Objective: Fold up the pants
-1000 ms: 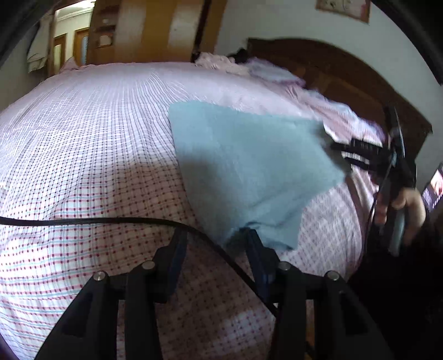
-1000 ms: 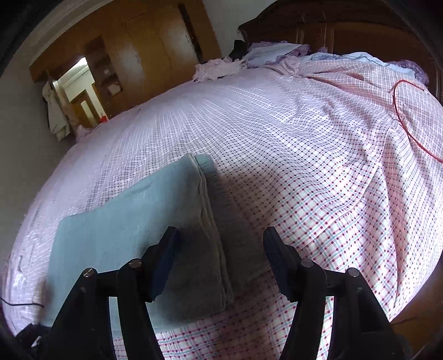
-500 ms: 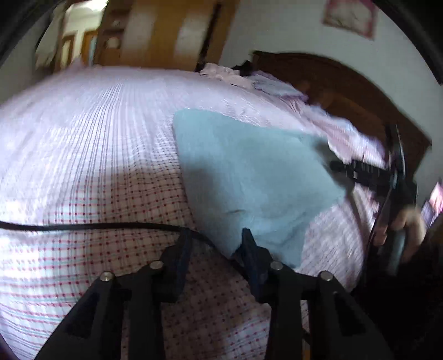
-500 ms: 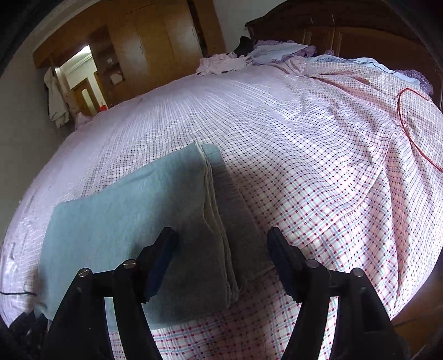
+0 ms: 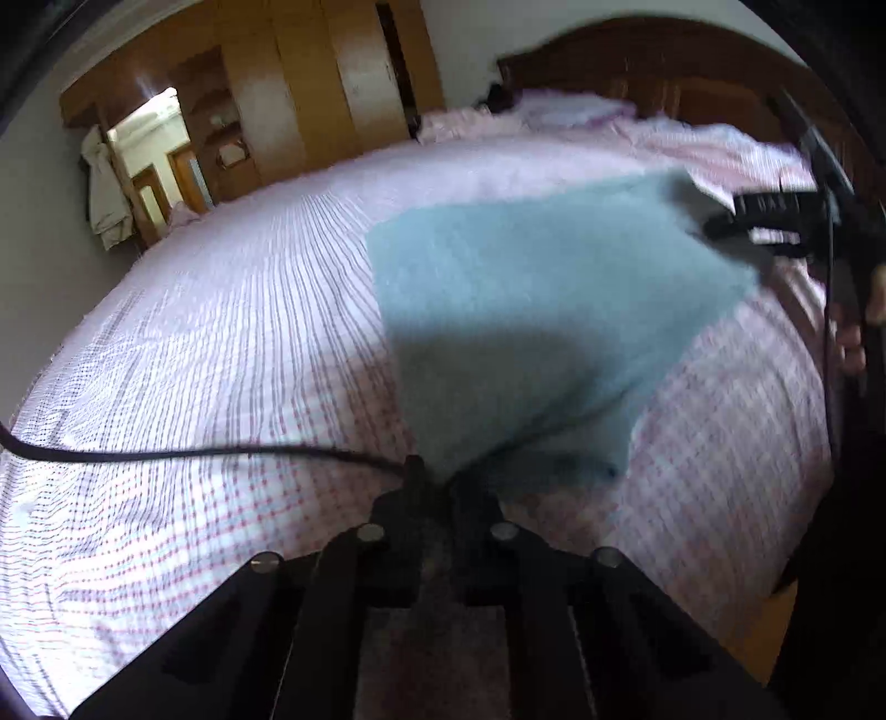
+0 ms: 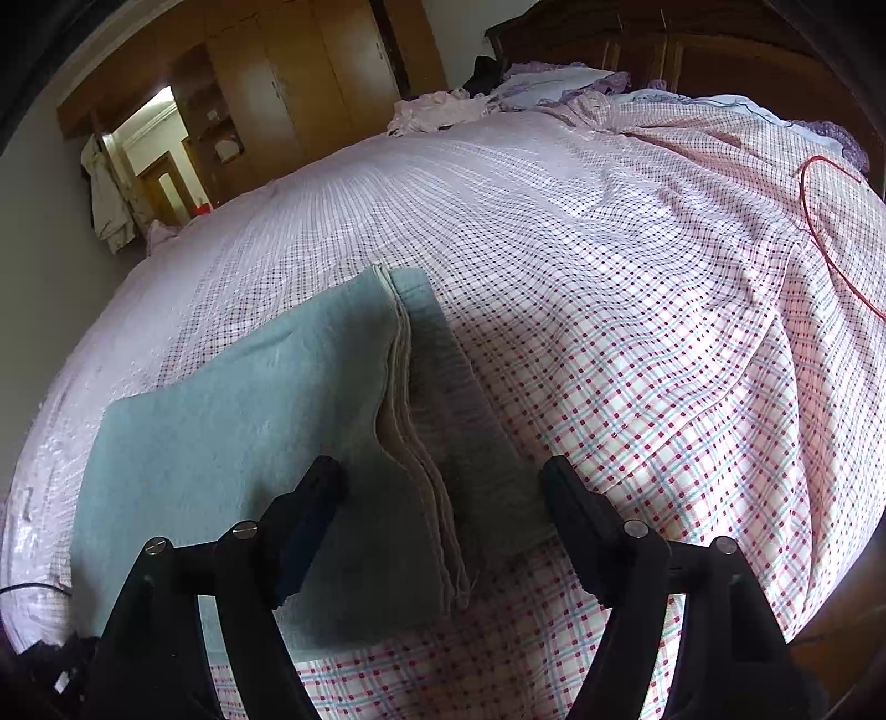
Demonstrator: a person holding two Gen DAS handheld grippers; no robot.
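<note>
Bedsheet (image 6: pixel 637 332), pink-checked, spreads ahead of both tongs. Folded blue-grey pants (image 6: pixel 249 432) lie on it. The left gripper (image 5: pixel 437 482) has just closed its jaws onto the pants' near corner. The right gripper (image 6: pixel 443 487), jaws apart and just widening, straddles the stacked edge without touching.

Each fisheye camera sat just behind its own black two-finger gripper, angled down close over the pink-and-white checked bedspread (image 6: pixel 637 343), facing the brown wooden wardrobe (image 5: pixel 310 94) beyond the bed's far edge; both views shared the folded pale-blue fabric pants (image 5: pixel 531 288), wardrobe and dark headboard (image 6: pixel 692 50).
</note>
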